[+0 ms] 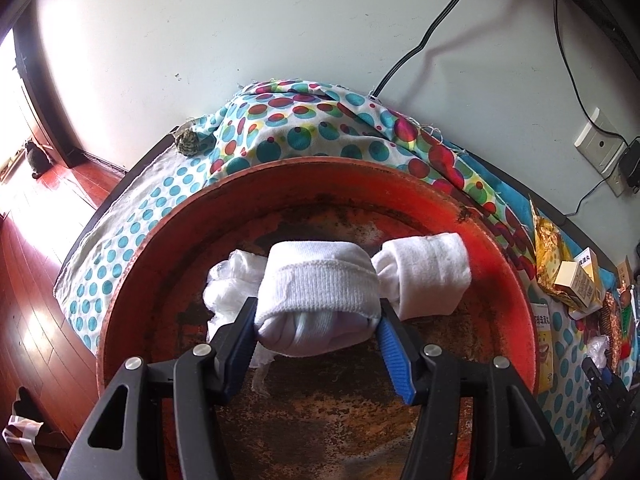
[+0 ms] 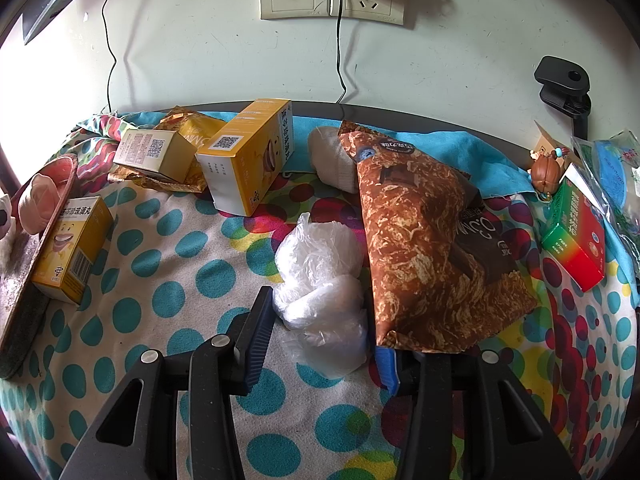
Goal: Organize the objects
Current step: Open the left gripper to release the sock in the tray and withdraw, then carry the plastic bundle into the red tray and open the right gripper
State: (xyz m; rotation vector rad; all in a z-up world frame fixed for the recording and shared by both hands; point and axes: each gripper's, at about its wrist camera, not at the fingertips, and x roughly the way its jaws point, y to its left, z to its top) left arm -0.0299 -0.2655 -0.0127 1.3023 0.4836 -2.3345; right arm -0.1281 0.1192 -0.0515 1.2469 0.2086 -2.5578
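Crowding the plastic bag [image 2: 320, 276]: brown snack packet [image 2: 420, 240], yellow boxes [image 2: 244, 156].

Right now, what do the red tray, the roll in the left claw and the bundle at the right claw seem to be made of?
Tray: probably painted metal; the red coat is worn to rusty brown patches. Roll: white knit fabric, likely a sock; ribbed cuff band. Bundle: thin translucent plastic film, crinkled and glossy.
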